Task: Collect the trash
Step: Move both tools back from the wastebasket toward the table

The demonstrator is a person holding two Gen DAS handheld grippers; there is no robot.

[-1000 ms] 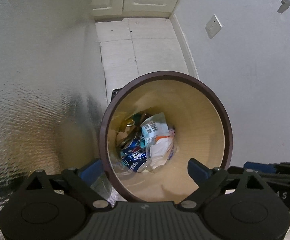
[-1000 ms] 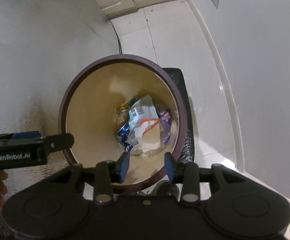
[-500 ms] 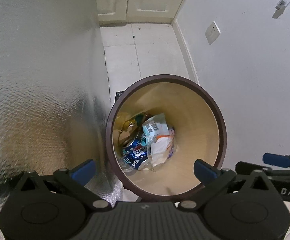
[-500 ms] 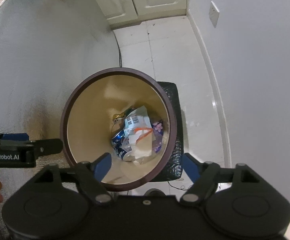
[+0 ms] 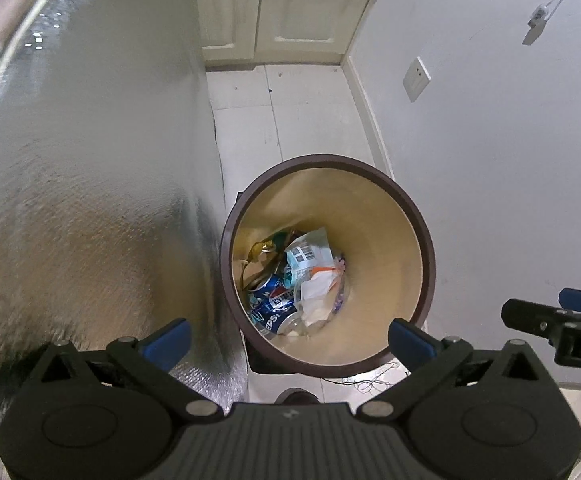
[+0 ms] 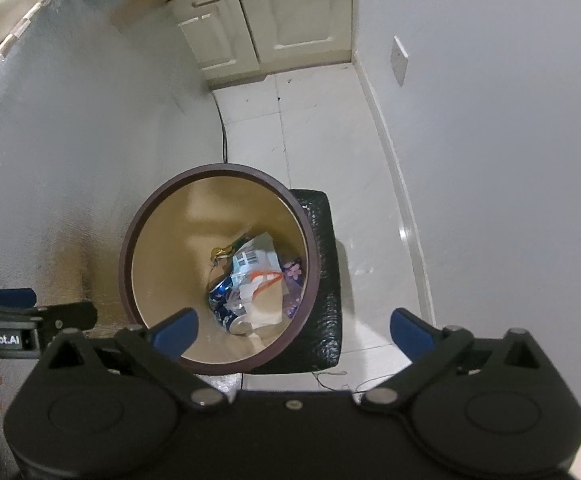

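Note:
A round trash bin with a dark brown rim [image 5: 422, 240] and tan inside stands on the floor below both grippers; it also shows in the right wrist view [image 6: 130, 256]. Trash lies at its bottom: a crushed blue Pepsi can [image 5: 272, 308], white plastic wrappers [image 5: 310, 256] and crumpled paper [image 6: 258, 280]. My left gripper [image 5: 288, 338] is open and empty, high above the bin's near rim. My right gripper [image 6: 292, 330] is open and empty, also above the bin.
A silver foil-covered counter side [image 5: 90, 200] rises left of the bin. A white wall [image 5: 510, 160] with a socket [image 5: 416, 79] is on the right. A black mat [image 6: 326, 280] lies under the bin. Cream cabinets [image 6: 274, 28] stand at the far end of the tiled floor.
Both grippers rose away from the bin, which now looks smaller. The right gripper's jaws opened from nearly shut to wide.

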